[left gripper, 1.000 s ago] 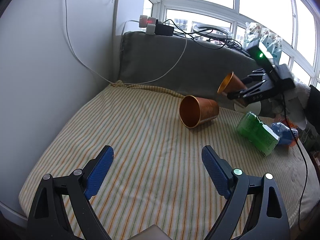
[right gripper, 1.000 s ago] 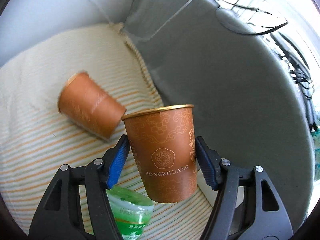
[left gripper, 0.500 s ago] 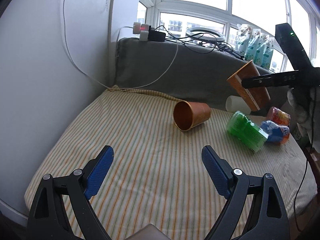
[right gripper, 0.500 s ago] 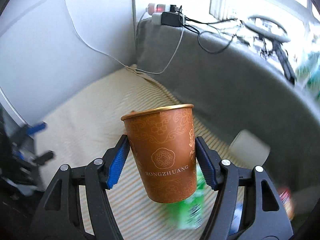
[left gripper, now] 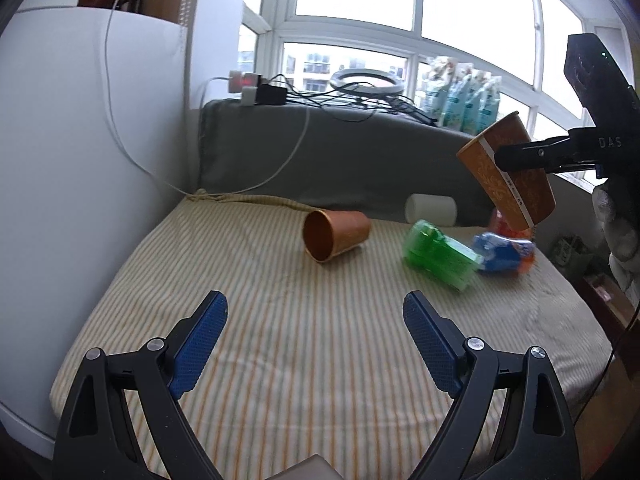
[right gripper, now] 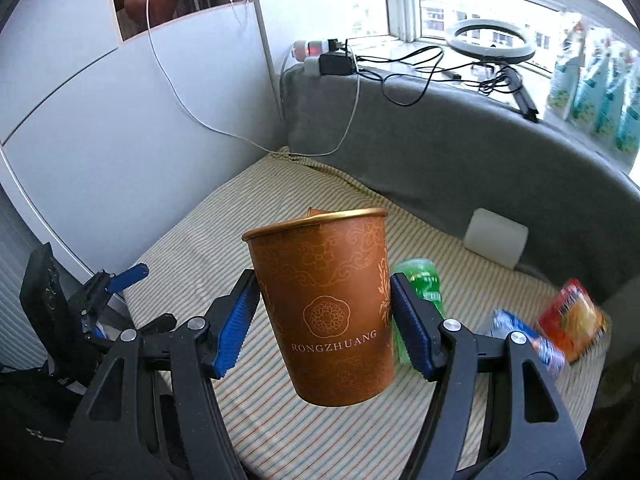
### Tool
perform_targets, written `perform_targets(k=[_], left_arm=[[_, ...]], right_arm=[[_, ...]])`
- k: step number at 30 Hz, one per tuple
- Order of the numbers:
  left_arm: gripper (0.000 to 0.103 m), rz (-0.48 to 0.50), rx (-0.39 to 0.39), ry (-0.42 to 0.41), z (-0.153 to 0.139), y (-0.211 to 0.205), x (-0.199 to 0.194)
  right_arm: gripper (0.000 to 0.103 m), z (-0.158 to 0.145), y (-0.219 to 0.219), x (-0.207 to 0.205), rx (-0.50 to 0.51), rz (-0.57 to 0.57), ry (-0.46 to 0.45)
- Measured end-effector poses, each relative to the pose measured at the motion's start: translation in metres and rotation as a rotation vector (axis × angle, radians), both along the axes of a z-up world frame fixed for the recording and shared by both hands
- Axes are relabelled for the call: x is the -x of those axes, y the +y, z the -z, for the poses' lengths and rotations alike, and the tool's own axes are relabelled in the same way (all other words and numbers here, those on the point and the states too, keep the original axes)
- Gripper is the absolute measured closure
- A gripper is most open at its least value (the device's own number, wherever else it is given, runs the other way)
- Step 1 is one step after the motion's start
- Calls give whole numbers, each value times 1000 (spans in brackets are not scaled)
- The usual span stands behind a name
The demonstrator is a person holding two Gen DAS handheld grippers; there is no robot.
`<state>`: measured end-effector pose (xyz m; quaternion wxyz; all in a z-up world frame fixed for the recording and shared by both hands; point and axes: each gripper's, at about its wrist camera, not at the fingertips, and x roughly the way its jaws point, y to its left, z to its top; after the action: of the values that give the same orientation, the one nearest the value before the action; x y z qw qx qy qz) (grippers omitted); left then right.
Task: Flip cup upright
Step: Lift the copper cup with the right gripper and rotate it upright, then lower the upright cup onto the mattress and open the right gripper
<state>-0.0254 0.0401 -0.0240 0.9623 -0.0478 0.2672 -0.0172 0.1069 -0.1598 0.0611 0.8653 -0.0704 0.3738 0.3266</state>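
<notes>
We hold the cup [right gripper: 332,312] in the air in the right gripper [right gripper: 324,320], its jaws closed on the cup's sides about mid-height, well above the striped bed [left gripper: 280,340]. Seen from the left gripper [left gripper: 316,344], whose jaws are open and empty, the cup [left gripper: 508,176] hangs tilted, mouth up and toward the window. We judge the risks thus: the soft mattress may let it topple if we set it down while it leans, and a paper wall may buckle or slip under our squeeze. The cup is orange-brown with a gold rim, a floral pattern and "RONGZHUANG" printed low. A second cup [left gripper: 334,234] lies on its side on the bed.
</notes>
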Motion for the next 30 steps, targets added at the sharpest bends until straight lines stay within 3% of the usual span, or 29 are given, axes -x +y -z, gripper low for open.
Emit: perform_targets(k=[7,16,21,30], left_arm=[[13,43,38,35,2,-3,8],[14,76,72,119,14,-5,-2],[14,109,103,170,20,-9,-11],[14,139,145,240,31,-13,-26]], right_arm=[[34,14,-10,33,-67,73,60],[33,112,-19,21,-183,237,359],[33,148,-22,9,-261,301,485],[32,169,-21,1,-267,331,519]])
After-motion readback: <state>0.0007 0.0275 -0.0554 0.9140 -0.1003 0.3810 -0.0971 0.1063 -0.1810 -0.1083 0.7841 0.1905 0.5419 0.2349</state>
